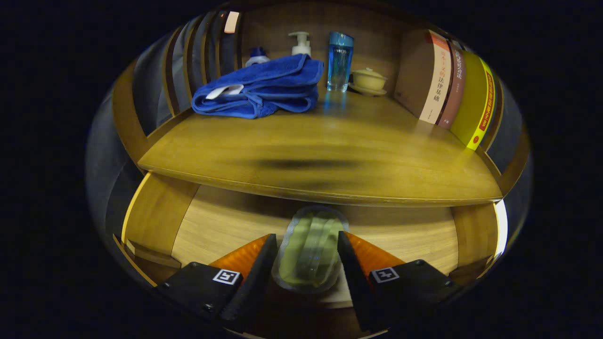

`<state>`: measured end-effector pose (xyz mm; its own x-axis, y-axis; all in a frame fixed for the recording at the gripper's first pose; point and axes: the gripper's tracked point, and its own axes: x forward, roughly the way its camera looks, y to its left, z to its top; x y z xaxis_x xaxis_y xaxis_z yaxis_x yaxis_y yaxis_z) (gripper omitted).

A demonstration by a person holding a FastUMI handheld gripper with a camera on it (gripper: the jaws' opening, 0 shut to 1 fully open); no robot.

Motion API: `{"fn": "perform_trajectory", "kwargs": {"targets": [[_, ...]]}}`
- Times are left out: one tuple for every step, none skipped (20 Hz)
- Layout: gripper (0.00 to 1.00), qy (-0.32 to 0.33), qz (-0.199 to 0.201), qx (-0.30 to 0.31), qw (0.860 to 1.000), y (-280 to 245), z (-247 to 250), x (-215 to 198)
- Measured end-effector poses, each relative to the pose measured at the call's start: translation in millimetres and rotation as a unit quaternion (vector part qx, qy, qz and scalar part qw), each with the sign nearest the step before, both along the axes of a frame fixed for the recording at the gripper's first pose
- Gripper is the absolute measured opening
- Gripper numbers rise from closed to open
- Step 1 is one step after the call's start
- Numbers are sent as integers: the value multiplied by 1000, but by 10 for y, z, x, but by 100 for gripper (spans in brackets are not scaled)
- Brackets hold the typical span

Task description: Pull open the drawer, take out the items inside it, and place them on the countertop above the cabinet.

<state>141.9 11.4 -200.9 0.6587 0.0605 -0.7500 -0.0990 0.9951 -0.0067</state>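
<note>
Drawer (226,226) is already pulled open. Your gripper (307,254) has both fingers pressed on a clear greenish case (308,249), held over the drawer floor, below the countertop (330,155). You must yet place it up there.

The gripper (306,256) has two wedge-shaped fingers (256,268). Each black base block (200,287) carries a square tag (226,276) and small screws.

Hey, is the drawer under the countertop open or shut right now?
Open: the drawer floor shows below the countertop, with a clear container between the gripper fingers.
</note>
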Motion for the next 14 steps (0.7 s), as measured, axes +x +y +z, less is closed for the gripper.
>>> {"fn": "perform_trajectory", "kwargs": {"targets": [[83, 9, 7, -4, 1000, 19, -40, 0], [79, 22, 11, -9, 1000, 12, -97, -28], [75, 28, 14, -14, 999, -1, -124, -47], [70, 19, 15, -13, 1000, 8, -85, -9], [66, 21, 16, -17, 1000, -1, -118, -5], [62, 18, 14, -13, 1000, -16, -91, -2], [57, 20, 11, -13, 1000, -34, -103, -4], [53, 19, 5, -8, 1000, -52, -83, 8], [47, 24, -1, 0, 1000, -60, -96, 1], [43, 22, -7, 8, 1000, -75, -74, 5], [40, 22, -11, 10, 1000, -104, -93, 4], [33, 20, -16, 16, 1000, -115, -82, 4], [26, 19, -18, 20, 999, -124, -66, -9], [23, 14, -18, 22, 1000, -125, -82, 0]]}}
